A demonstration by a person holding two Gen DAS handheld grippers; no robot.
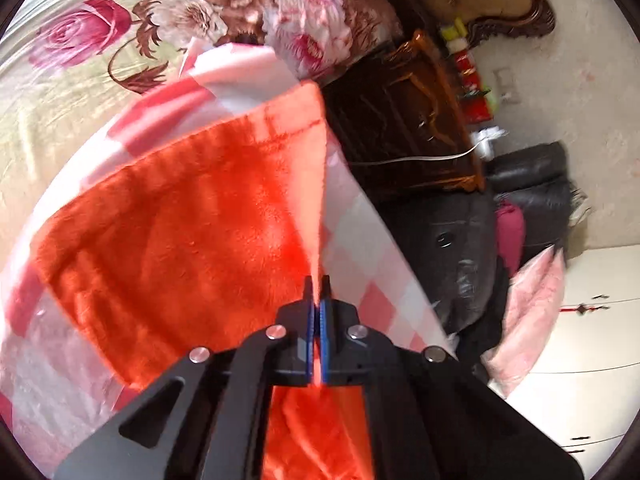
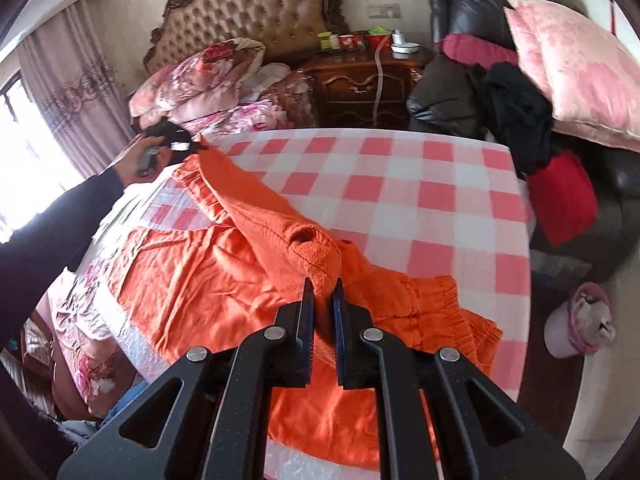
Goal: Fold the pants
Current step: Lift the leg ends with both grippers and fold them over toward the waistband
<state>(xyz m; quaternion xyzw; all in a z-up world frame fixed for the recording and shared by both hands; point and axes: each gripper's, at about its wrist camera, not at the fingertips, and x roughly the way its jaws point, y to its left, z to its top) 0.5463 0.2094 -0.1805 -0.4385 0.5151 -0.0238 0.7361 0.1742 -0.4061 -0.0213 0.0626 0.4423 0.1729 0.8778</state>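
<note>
Orange pants (image 2: 240,280), fleecy, on checked tabletop (image 2: 400,200). Left tool (image 1: 317,284) clamped on one edge, right tool (image 2: 322,288) clamped on another fold. Advice: keep both grips tight, raise evenly, match edges before lowering.

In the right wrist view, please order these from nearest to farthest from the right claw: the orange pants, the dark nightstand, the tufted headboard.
1. Orange pants: gripped in the right claw.
2. Dark nightstand: beyond the checked cloth, centre.
3. Tufted headboard: against the back wall, upper left.
</note>
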